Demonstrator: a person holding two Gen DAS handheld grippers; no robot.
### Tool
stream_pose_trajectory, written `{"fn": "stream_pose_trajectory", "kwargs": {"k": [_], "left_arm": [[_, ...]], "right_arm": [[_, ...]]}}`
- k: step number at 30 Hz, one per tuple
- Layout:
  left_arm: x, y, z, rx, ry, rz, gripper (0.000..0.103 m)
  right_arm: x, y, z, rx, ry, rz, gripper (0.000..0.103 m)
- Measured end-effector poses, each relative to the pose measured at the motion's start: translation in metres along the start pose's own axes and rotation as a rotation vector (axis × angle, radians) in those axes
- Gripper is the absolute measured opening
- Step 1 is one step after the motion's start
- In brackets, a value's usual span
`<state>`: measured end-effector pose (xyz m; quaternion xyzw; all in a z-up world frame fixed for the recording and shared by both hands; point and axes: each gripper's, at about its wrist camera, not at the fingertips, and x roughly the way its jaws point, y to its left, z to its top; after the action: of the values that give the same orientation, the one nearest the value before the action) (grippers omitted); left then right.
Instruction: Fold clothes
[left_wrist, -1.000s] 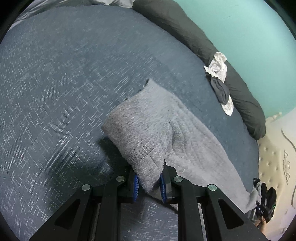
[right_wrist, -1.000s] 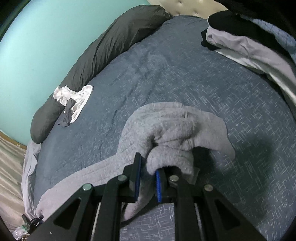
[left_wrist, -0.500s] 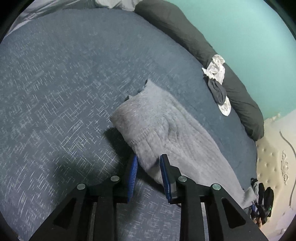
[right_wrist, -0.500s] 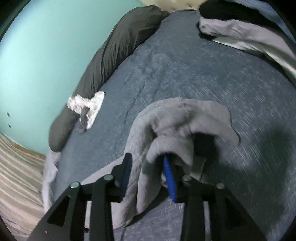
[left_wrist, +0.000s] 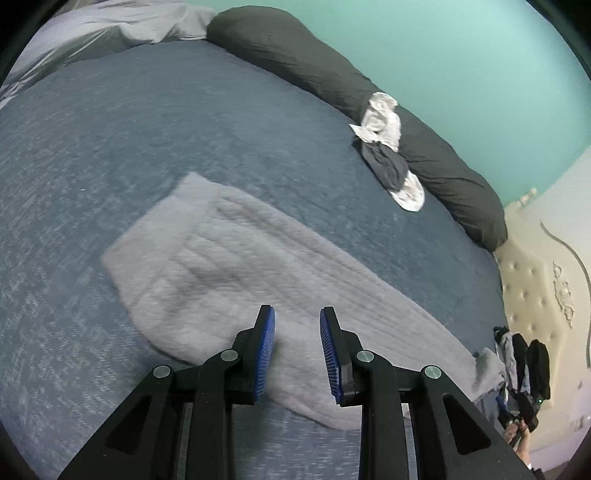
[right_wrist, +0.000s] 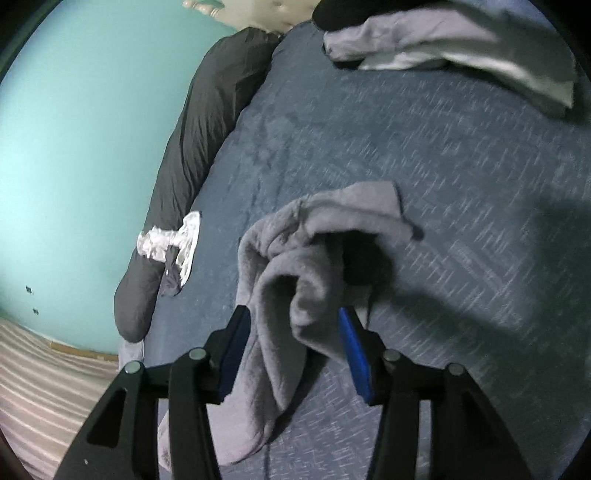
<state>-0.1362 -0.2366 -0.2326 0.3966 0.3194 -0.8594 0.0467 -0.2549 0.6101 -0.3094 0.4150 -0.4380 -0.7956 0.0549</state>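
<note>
Grey sweatpants (left_wrist: 236, 269) lie flat across the blue-grey bedspread (left_wrist: 110, 140) in the left wrist view, waistband end toward the left. My left gripper (left_wrist: 297, 325) hovers open just above the cloth's near edge, nothing between its blue pads. In the right wrist view the same grey sweatpants (right_wrist: 314, 258) are bunched in a raised fold. My right gripper (right_wrist: 295, 325) is open, with the bunched cloth hanging loose between its spread pads and resting against the right one.
A long dark bolster (left_wrist: 369, 92) runs along the teal wall, with small white and dark garments (left_wrist: 388, 147) draped on it. Piled clothes (right_wrist: 443, 40) sit at the bed's far end. A tufted cream headboard (left_wrist: 535, 277) borders the right side.
Both grippers were shut on the grey sweatpants a second ago and have opened. The left end of the cloth has dropped flat on the bed, and the left gripper has pulled back above it.
</note>
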Motion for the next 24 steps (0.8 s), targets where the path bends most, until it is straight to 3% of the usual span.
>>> {"fn": "stream_pose_trajectory", "kwargs": {"k": [7,9,11,14,24], "left_arm": [[0.012,-0.032,-0.003,0.046,0.025,-0.028,0.028],[0.014,-0.039,-0.004,0.055,0.03,-0.032,0.028],[0.017,-0.044,-0.005,0.063,0.034,-0.036,0.028],[0.02,-0.05,-0.007,0.073,0.039,-0.039,0.028],[0.023,-0.057,-0.01,0.084,0.042,-0.044,0.028]], "right_arm": [[0.037,0.014,-0.006,-0.126,0.051,-0.176,0.05],[0.044,0.016,-0.004,-0.154,0.044,-0.207,0.04],[0.047,0.018,-0.001,-0.179,0.035,-0.216,0.021],[0.045,0.025,0.007,-0.236,0.017,-0.251,0.011],[-0.003,0.059,0.057,-0.513,-0.116,-0.355,0.007]]}}
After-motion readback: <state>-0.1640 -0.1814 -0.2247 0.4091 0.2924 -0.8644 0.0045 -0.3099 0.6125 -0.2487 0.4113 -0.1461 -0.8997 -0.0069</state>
